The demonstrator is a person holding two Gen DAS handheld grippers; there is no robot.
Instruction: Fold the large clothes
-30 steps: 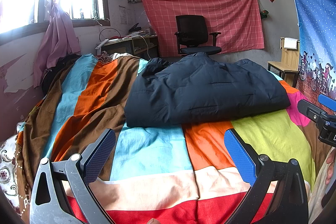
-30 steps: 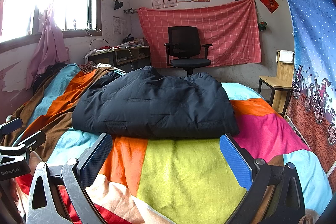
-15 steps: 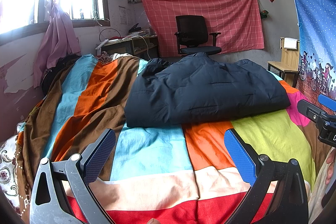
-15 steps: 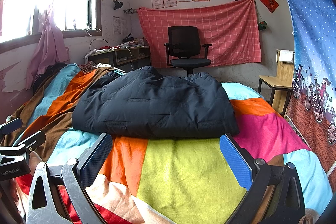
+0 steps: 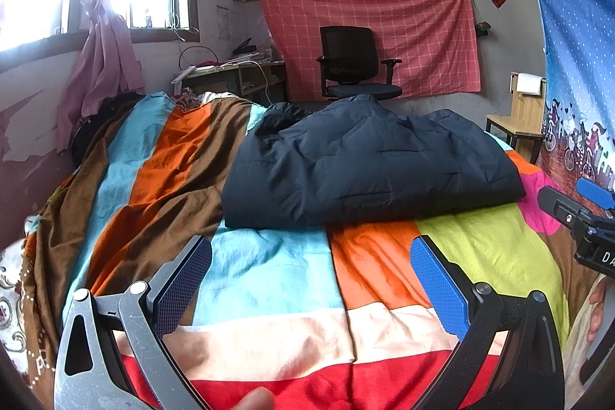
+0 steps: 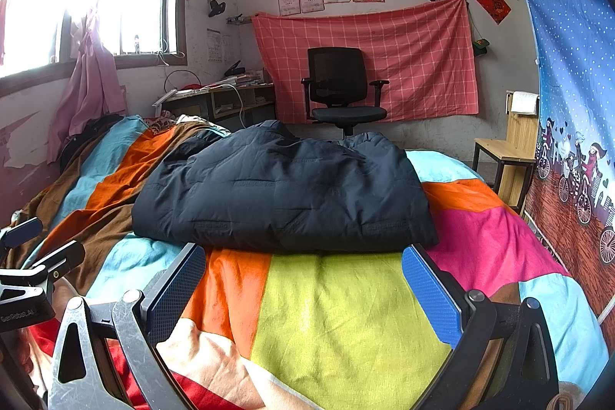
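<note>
Nothing has moved in the last second: the dark jacket (image 5: 369, 168) stays folded mid-bed on the striped bedspread (image 5: 269, 256). The left gripper (image 5: 311, 279) and right gripper (image 6: 303, 291) hover near, wide open, empty; folding looks finished.

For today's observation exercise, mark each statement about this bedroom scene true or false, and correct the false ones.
1. The dark jacket lies folded on the bed. True.
2. The left gripper is shut on the jacket. False: it is open, holding nothing.
3. The right gripper is open. True.
4. A person sits in the office chair. False: it is empty.
5. The jacket hangs on the wall. False: a red checked cloth hangs there.
</note>
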